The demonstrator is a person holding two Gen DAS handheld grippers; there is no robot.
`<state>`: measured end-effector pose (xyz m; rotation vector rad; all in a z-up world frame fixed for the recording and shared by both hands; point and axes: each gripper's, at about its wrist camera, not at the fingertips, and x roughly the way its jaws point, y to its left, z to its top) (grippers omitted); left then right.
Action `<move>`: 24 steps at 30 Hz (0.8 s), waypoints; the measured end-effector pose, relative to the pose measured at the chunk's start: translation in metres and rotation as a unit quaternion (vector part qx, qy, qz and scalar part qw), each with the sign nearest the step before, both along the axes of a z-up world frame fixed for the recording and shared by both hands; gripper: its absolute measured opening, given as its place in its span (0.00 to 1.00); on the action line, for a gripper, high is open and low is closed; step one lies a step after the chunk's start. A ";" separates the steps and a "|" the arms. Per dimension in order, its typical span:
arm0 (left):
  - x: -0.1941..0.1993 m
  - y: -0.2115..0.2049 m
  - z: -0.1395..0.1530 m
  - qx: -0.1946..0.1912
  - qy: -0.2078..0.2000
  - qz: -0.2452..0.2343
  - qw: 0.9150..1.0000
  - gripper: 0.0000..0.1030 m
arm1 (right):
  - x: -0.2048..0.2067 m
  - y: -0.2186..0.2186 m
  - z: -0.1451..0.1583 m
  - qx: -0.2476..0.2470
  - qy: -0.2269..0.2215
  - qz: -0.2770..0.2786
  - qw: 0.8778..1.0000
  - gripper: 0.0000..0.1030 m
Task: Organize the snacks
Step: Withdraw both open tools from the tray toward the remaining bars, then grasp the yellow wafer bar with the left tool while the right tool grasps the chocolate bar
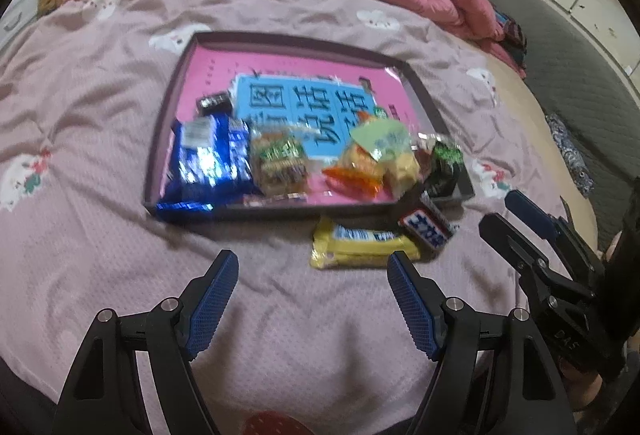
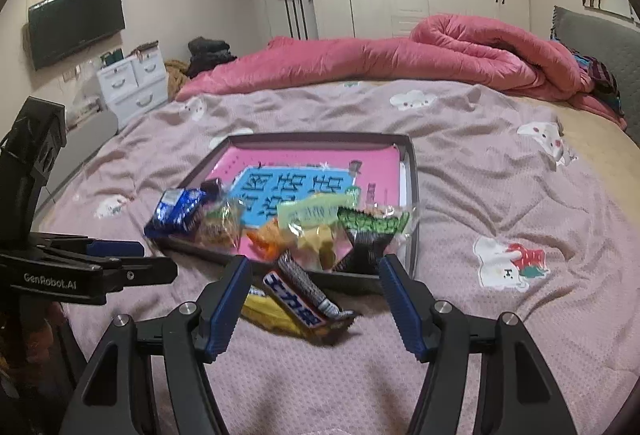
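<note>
Two bars [image 2: 298, 301] off tray [image 1: 160, 139] – left tool [image 1: 312, 263], right tool [image 2: 316, 267] both apart, empty

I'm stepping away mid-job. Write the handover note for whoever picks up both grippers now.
Left gripper: open, empty, over the bedspread short of the yellow packet.
Right gripper: open, nothing gripped; the chocolate bar lies between its fingers, untouched.
Tray on the bed holds the blue packets, the green-labelled clear bag, the orange and yellow snacks and the black-green packet, bunched along its near edge.
Done: most snacks are in the tray.
Left: yellow packet and chocolate bar, lying stacked on the bedspread just outside the tray.
</note>
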<state>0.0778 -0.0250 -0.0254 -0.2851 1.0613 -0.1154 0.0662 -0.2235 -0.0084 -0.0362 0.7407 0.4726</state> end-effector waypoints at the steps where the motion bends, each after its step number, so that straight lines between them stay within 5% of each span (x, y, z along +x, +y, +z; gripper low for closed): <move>1: -0.001 -0.001 -0.002 -0.001 0.004 0.001 1.000 0.76 | 0.000 0.000 -0.001 -0.001 0.002 0.001 1.000 0.64; 24: -0.003 -0.004 -0.036 -0.121 0.084 0.027 0.989 0.76 | 0.011 0.015 -0.030 -0.082 0.030 0.058 0.994 0.64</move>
